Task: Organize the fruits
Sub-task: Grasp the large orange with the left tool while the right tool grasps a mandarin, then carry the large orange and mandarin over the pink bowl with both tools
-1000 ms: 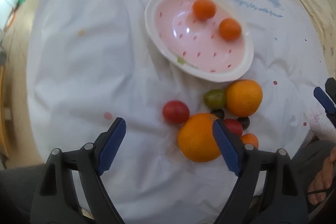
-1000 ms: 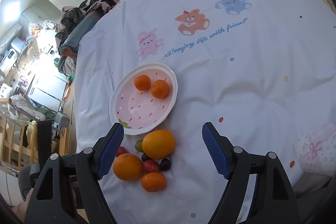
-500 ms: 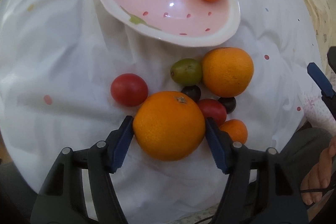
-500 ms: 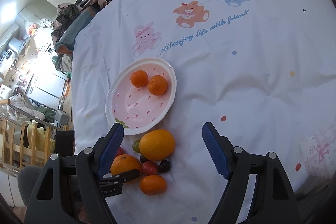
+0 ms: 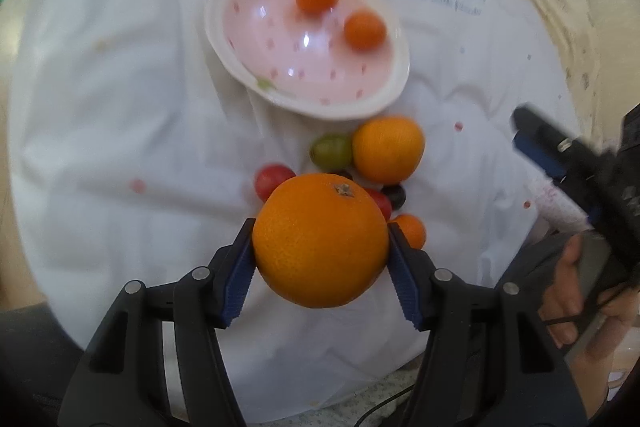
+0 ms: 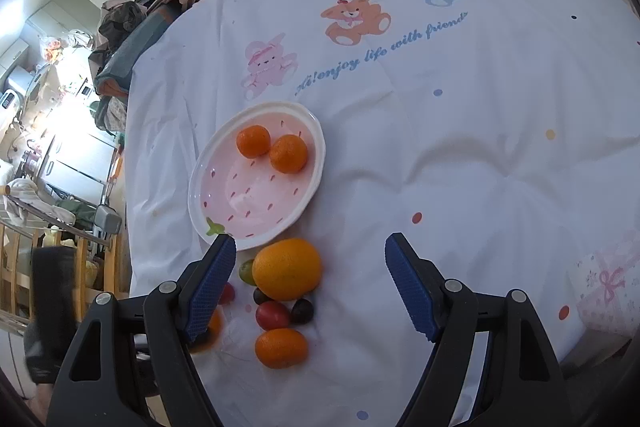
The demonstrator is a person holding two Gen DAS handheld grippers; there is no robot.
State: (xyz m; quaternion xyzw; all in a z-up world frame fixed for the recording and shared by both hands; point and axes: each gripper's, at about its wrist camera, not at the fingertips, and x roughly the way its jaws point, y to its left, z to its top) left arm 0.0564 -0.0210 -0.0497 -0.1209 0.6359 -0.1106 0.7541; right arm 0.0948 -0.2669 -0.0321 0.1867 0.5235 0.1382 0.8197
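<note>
Left tongs (image 5: 320, 255) pinching an orange (image 5: 320, 241) above the fruit pile; right tongs (image 6: 308, 287) spread, empty

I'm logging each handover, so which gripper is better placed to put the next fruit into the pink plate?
Left. The left gripper is already shut on the big round orange, facing the pink strawberry-print plate. The right gripper hangs open and empty.
</note>
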